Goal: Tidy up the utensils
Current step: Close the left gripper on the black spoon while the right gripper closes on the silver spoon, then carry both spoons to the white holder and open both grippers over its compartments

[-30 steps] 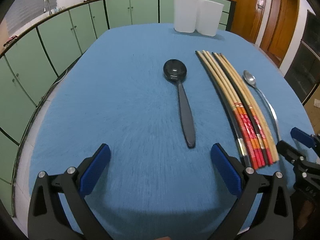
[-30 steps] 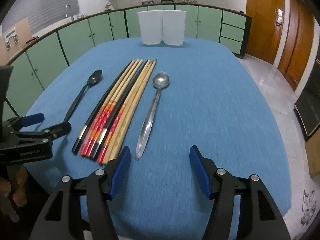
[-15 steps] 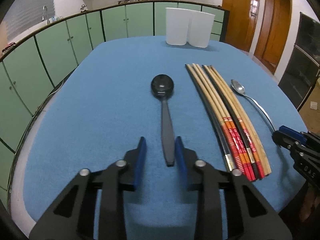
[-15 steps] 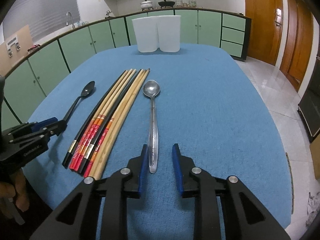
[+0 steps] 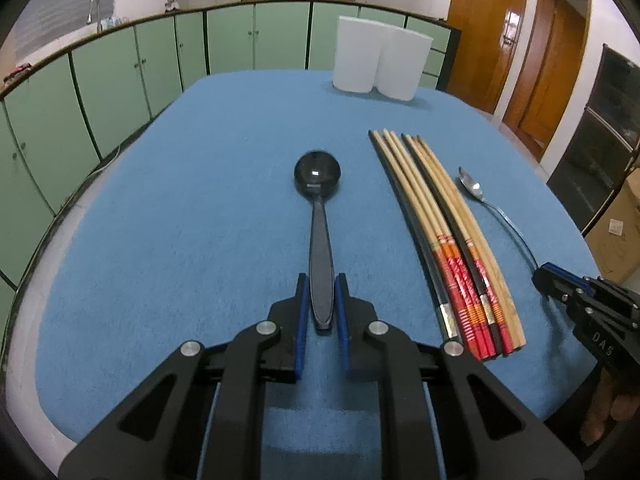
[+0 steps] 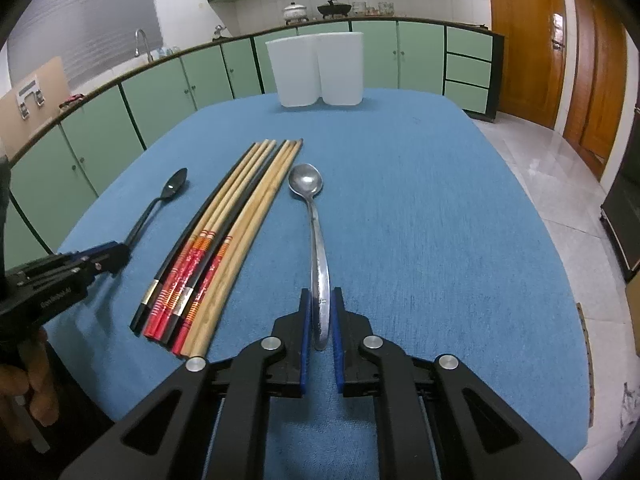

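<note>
A black spoon (image 5: 320, 236) lies on the blue table (image 5: 200, 200), bowl away from me. My left gripper (image 5: 321, 284) is shut on the end of its handle. A metal spoon (image 6: 316, 232) lies to the right of a row of several chopsticks (image 6: 224, 240). My right gripper (image 6: 321, 294) is shut on the metal spoon's handle end. Both spoons still rest on the table. The chopsticks (image 5: 444, 232) also show in the left wrist view, between the two spoons.
Two white containers (image 6: 318, 68) stand side by side at the far end of the table; they also show in the left wrist view (image 5: 380, 60). Green cabinets (image 5: 120, 76) run behind and to the left. The table's near edge lies just under both grippers.
Both grippers were wide open a second ago. They have closed and moved forward onto the spoon handles, left on the black spoon and right on the metal spoon.
</note>
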`<state>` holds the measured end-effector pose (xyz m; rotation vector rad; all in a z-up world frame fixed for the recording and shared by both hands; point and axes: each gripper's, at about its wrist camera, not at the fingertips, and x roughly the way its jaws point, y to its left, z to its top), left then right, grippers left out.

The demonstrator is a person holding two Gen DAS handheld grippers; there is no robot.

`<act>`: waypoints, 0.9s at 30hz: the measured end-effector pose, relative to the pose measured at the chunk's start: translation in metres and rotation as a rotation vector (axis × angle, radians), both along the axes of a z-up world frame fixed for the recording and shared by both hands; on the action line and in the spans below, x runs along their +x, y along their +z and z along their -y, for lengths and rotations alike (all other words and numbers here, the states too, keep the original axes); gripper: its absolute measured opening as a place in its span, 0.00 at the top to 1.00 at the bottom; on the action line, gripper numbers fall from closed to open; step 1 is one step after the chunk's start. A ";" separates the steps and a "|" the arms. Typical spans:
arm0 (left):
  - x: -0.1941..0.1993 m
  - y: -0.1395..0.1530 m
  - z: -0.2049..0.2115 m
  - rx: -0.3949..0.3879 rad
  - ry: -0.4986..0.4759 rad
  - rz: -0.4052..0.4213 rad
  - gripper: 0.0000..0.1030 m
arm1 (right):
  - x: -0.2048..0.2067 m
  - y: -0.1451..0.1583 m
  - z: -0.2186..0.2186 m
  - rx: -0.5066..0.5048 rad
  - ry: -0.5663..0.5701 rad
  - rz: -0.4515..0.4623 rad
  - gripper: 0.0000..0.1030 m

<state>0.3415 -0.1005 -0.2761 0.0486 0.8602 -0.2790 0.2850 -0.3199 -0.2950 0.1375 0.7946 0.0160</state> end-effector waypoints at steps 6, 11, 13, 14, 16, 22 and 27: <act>0.000 0.000 -0.001 0.002 -0.006 0.007 0.88 | 0.001 0.001 0.000 0.005 -0.001 -0.003 0.91; -0.007 0.027 -0.002 -0.009 0.000 0.041 0.88 | -0.007 0.026 -0.003 0.020 -0.001 0.044 0.91; -0.011 0.044 -0.001 0.001 -0.007 0.074 0.88 | -0.009 0.043 -0.005 0.020 0.007 0.066 0.91; -0.013 0.051 0.000 0.005 -0.009 0.086 0.89 | -0.009 0.052 -0.007 0.018 0.011 0.075 0.91; -0.014 0.066 0.001 0.002 -0.015 0.102 0.89 | -0.007 0.067 -0.008 0.025 0.018 0.087 0.91; -0.012 0.102 0.001 -0.018 -0.036 0.126 0.89 | 0.002 0.103 -0.012 0.019 0.053 0.106 0.92; -0.006 0.121 0.000 -0.028 -0.050 0.137 0.89 | 0.011 0.127 -0.016 -0.008 0.088 0.103 0.92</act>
